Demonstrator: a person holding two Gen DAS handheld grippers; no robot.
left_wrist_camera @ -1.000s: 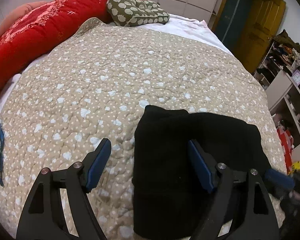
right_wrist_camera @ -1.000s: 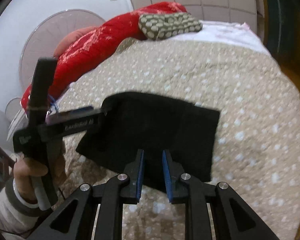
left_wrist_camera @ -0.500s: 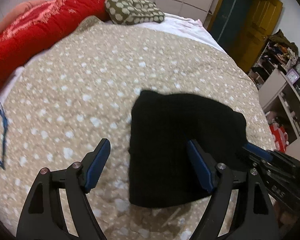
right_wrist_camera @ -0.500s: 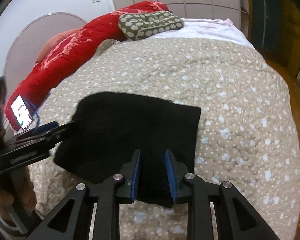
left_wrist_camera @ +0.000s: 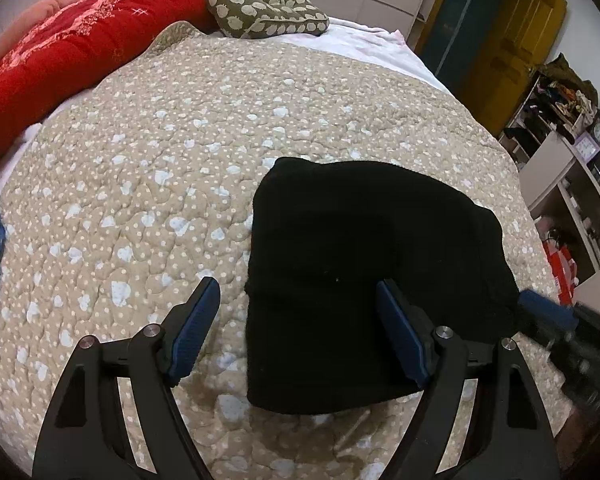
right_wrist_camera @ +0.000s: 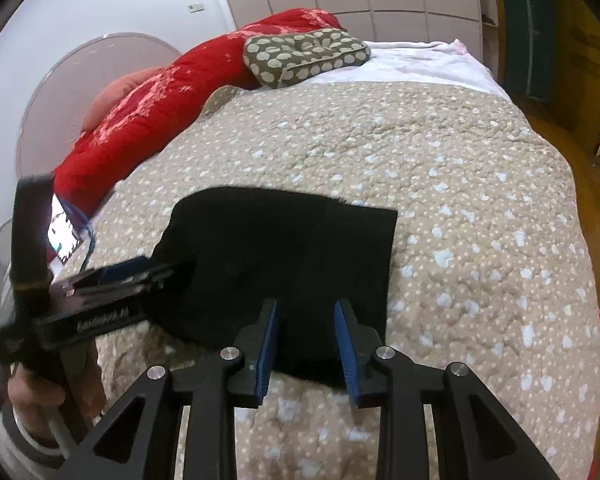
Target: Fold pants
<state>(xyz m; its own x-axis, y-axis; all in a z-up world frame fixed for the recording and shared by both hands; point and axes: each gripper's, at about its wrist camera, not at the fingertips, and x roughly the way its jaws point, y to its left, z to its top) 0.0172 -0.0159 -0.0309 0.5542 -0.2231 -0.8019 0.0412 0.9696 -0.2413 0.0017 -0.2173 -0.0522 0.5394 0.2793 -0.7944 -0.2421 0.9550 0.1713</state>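
The black pants (left_wrist_camera: 364,272) are seen folded into a compact, roughly square bundle, laid flat on the beige dotted quilt (left_wrist_camera: 148,168) that covers the bed. The bundle is placed toward the near part of the quilt, well apart from the red blanket (left_wrist_camera: 60,52) and the green dotted cushion (left_wrist_camera: 266,12) at the far end.

The left gripper (left_wrist_camera: 298,316) is held wide open above the bundle's left edge — one finger is seen over bare quilt, the other over the black cloth, and nothing is gripped. In the right wrist view the same gripper (right_wrist_camera: 140,276) is seen from the side at the bundle's left corner, carried by a hand (right_wrist_camera: 32,396) in a grey sleeve.

The right gripper (right_wrist_camera: 306,332) is poised at the near edge of the pants, its jaws opening; black cloth is seen between the blue pads, but it cannot be told whether they press on it.

The bundle's right edge is straight and its left side rounded. Wide open quilt is left beyond it and to its right — the bed's right edge drops toward a wooden floor (right_wrist_camera: 588,184), and shelves (left_wrist_camera: 560,152) stand past it.
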